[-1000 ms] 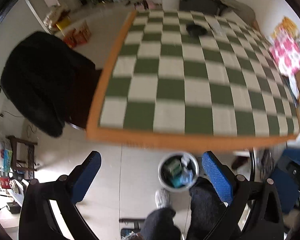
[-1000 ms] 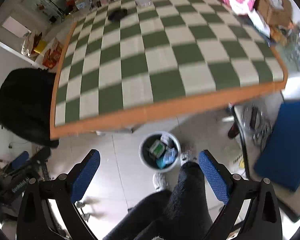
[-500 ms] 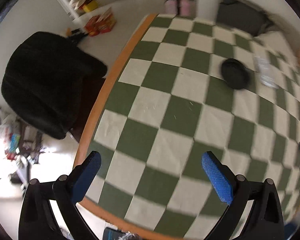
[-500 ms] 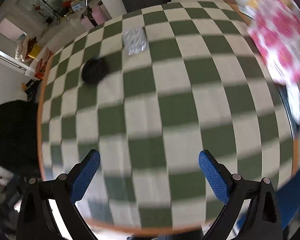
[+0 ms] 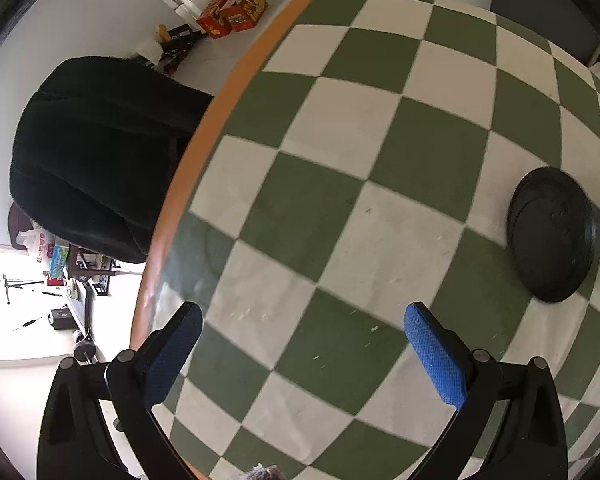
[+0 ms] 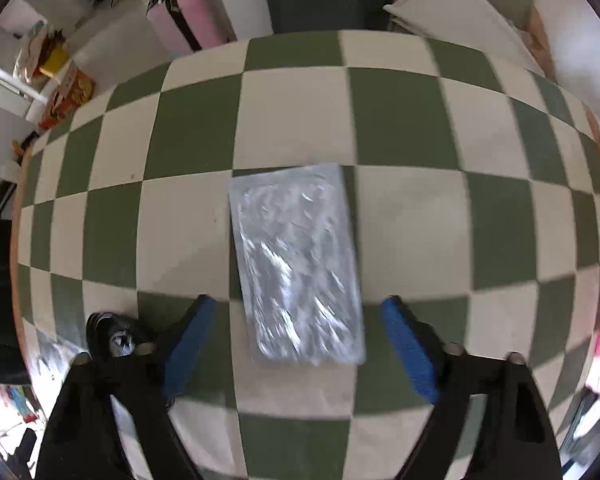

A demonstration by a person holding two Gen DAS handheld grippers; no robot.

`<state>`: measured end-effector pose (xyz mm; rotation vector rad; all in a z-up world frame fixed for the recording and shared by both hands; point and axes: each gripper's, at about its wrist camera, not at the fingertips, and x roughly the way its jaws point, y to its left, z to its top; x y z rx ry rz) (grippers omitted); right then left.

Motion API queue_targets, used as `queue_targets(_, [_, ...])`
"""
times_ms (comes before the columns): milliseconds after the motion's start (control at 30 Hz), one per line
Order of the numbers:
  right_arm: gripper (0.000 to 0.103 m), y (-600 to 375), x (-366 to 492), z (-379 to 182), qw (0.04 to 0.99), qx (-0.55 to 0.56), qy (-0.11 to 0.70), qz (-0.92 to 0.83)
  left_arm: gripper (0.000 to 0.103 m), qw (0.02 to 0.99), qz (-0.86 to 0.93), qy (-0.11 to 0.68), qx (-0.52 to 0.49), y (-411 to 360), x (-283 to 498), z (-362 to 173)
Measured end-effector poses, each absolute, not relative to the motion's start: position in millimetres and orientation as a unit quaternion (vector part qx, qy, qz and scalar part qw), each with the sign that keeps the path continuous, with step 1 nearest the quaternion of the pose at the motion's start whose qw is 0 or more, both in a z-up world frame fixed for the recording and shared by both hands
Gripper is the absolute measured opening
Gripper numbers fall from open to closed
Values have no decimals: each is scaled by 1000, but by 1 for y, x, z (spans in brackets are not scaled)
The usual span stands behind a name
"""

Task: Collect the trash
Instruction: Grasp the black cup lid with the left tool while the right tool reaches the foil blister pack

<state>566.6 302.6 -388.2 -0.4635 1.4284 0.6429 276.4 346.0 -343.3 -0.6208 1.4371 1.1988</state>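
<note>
With the right gripper [image 6: 296, 344] pointed down, its jaws just closing but still apart around the shiny plastic bag [image 6: 296, 264] lying flat on the checkered table [image 6: 412, 208], the bag should be pinched gently at its near edge.

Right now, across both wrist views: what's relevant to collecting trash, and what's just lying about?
Job:
- clear plastic bag, flat on the table, between the right gripper's jaws, which have just been closing; not gripped
- black round lid, beyond the open left gripper

Lying about:
- black chair
- red boxes
- checkered tablecloth
</note>
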Motion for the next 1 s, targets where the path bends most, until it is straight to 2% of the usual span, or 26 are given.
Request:
queue_targets(133, [59,313,558,-396,691,-259,608,295,103,574,480,597,-290,347,293,-337])
queue_targets(200, [58,307,559,-397,687,-260,606,305,103,592,456,585,-315,346,303,-333])
queue_targets(233, [54,300,562,-396,685,-257,610,304,103,598,447,583,-321,348,315,-335])
queue_targets(300, [52,281,571,-395,682,-247,620,299,103,612,417,574,-350,349,330,-336])
queue_targets(333, [49,275,573,-396,681,-244,623,298,103,614,406,572,-362,348,336,-339])
queue_targets(500, [48,226,596,-401,673,-227,646,280,103,606,347,591,-403,351,373,-365])
queue_targets(600, [54,207,607,-406,666,-200,663,277,103,600,339,606,-397,353,387,-376])
queue_targets(667, [71,199,614,-406,664,-181,669,279,103,595,340,614,-391,354,393,-382])
queue_targets(767, [80,196,619,-407,665,-166,669,286,103,589,346,621,-385,358,396,-388])
queue_targets(900, [81,207,618,-410,669,-170,656,304,102,588,363,617,-378,363,394,-391])
queue_targets(1000, [82,222,609,-415,670,-197,644,311,91,602,368,606,-368,360,394,-384])
